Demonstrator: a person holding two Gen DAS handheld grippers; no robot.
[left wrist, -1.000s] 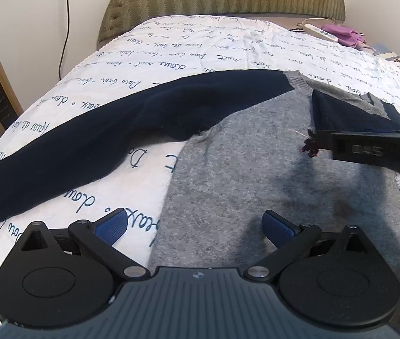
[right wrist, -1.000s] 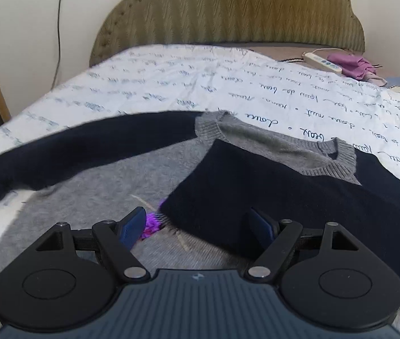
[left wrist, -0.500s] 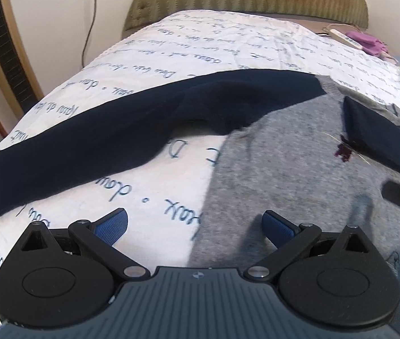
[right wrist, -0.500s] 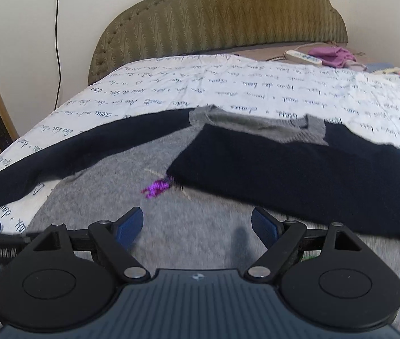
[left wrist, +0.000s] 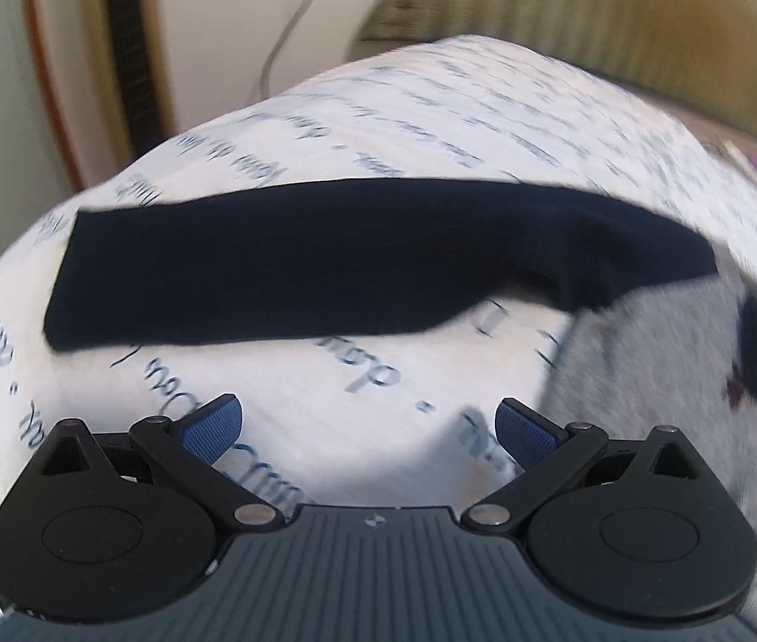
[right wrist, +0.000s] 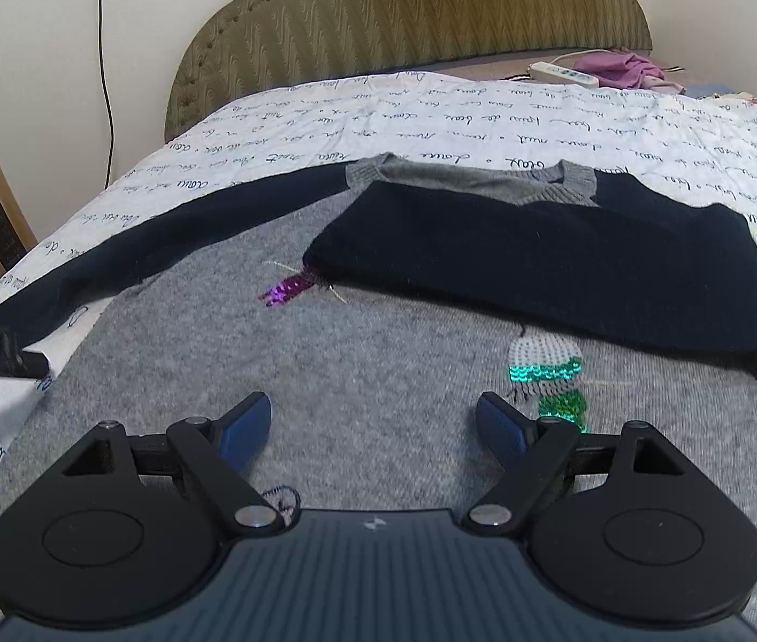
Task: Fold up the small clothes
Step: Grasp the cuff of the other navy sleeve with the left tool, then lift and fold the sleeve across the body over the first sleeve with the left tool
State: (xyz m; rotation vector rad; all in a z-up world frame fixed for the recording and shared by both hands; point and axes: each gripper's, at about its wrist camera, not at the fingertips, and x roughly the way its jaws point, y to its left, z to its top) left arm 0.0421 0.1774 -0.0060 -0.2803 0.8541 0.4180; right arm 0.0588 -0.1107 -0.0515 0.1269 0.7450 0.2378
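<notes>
Grey knit, fuzzy and soft-looking, makes up the body of the sweater, which lies flat on the bed with its ribbed neckline toward the headboard. Its sleeves are dark navy. The right sleeve is folded across the chest, lying as a broad slanted band just below the neckline. The left sleeve is not yet folded: it stretches out from the sweater's shoulder over the white, script-printed bedspread, a long flat strip ending in a squared cuff.

So the step in hand appears to be the second sleeve fold. The left tool hangs above bare bedspread just short of that sleeve, its blue pads apart and nothing between them; this view is motion-blurred. The right tool hovers over the lower part of the grey body, jaws likewise apart and empty.

The next move likely calls for the left tool to close on the sleeve near its cuff end, pinching both layers of the thin knit, and carry it across the chest to lie over the folded sleeve. The fabric looks limp, so it may sag and drag unless lifted clear.

Sequin patches catch the light on the sweater front: a purple one beside the folded sleeve's cuff, and a white-and-green one below that sleeve.
</notes>
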